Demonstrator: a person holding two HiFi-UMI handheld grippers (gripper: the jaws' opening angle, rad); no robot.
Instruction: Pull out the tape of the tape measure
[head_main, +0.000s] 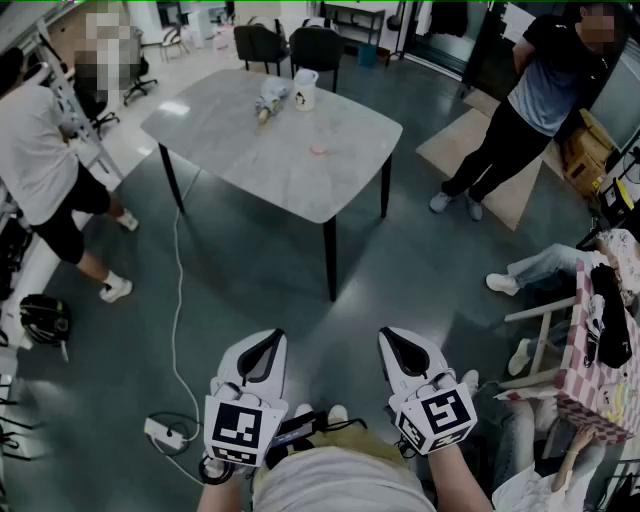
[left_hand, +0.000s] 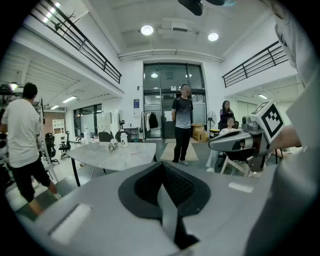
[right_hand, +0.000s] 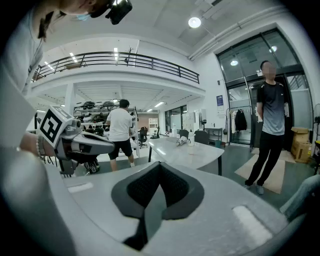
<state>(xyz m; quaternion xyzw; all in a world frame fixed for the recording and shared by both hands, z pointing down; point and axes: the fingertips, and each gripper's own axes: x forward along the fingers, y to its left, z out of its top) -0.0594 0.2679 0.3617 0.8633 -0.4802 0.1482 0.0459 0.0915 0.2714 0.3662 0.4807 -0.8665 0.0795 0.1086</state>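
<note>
Open grey floor (head_main: 420, 260) separates the surface (head_main: 300, 170) from both tools, held low and well apart from it. The left gripper (head_main: 270, 342) and right gripper (head_main: 393, 340) are seen with jaws clenched on nothing. No tape measure can be made out; only a white mug (head_main: 305, 90) and small things (head_main: 272, 100) lie at the far end. The surface should be approached first, its near corner and the trailing cable (head_main: 178, 320) avoided, jaws released before any grasp

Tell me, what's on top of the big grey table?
On the table are a white cup, a pale bundle beside it, too small to name, and a small pink thing. Nothing hides any part of its top.
</note>
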